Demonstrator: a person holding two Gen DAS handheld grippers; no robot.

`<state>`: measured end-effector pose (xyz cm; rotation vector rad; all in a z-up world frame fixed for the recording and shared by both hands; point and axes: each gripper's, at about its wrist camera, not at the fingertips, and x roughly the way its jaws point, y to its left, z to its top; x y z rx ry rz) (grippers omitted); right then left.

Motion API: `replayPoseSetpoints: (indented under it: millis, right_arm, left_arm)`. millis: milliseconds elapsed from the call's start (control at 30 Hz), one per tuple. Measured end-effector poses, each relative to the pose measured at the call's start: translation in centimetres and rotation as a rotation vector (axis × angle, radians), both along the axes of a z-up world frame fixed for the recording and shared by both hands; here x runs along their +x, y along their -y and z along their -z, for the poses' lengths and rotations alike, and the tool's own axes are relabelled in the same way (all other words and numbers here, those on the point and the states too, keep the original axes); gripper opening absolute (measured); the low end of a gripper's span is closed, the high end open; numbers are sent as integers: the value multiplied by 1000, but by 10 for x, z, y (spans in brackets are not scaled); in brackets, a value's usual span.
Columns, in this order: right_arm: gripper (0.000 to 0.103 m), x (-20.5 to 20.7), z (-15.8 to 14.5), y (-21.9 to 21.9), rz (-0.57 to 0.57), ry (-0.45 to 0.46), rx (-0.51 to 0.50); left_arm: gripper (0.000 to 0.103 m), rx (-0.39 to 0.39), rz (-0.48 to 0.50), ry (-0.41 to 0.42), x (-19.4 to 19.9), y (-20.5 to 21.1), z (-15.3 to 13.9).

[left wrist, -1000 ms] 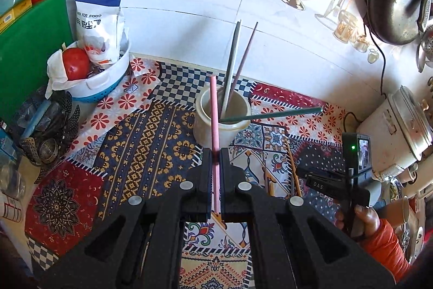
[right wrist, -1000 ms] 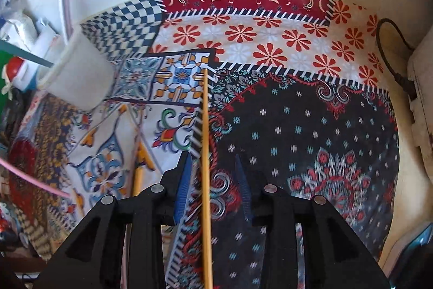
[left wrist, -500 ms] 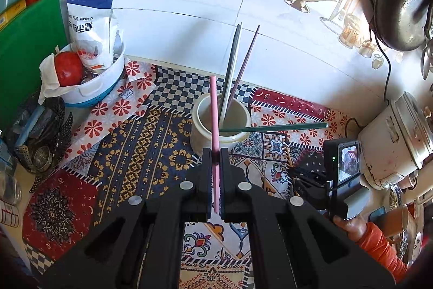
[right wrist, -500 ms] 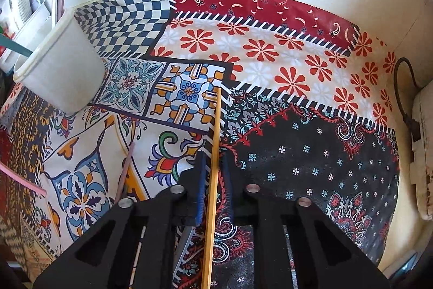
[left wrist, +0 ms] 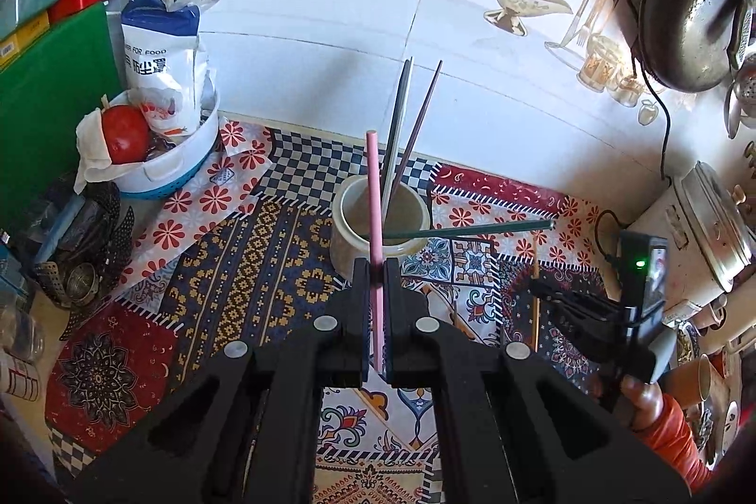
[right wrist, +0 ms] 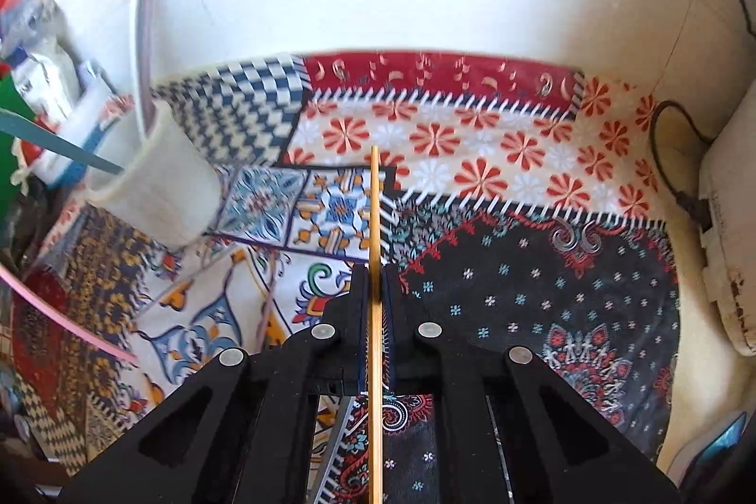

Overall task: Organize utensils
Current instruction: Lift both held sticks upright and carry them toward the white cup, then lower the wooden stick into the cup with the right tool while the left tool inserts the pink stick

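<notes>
1. Nearest to us, our left gripper [left wrist: 376, 268] is clenched on the pink chopstick [left wrist: 373, 192], whose free end reaches up in front of the white cup [left wrist: 380, 220]. We grip it low on its length, so it could swing in the pads and miss the cup's mouth.
2. Our right gripper [right wrist: 374, 272] is clamped on the yellow chopstick [right wrist: 374, 211], over the dark patch of the patterned cloth [right wrist: 543, 268] toward its right edge. The stick is thin and smooth; a tilt could let it slide out.
3. More sticks appear to lie loose on the cloth between us and the cup; a low pass may scatter them.
4. Farther back, near the cloth's rear edge, the cup already holds a grey pair [left wrist: 399, 126] and a green chopstick [left wrist: 472, 229] leaning far over the rim. We judge that a knock from either stick could tip that one out, or topple the cup.
</notes>
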<state>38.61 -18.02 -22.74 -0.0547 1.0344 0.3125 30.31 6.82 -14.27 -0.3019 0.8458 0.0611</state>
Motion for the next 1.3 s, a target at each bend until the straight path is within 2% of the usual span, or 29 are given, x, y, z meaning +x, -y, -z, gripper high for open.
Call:
replayPoseSetpoints:
  millis: [267, 467, 667, 967, 1300]
  right_arm:
    - [4, -28, -51, 16, 29, 95, 91]
    - [4, -32, -64, 1, 41, 170, 131]
    - [4, -35, -75, 0, 50, 192, 165]
    - [4, -34, -104, -11, 18, 258, 200]
    - [4, -26, -140, -39, -72, 346, 214]
  left_arm:
    - [2, 8, -6, 44, -9, -2, -16]
    - [2, 9, -6, 72, -10, -5, -28]
    - [2, 10, -6, 106, -9, -7, -39]
    - [2, 16, -21, 152, -4, -14, -54]
    - [2, 47, -40, 227, 9, -21, -82]
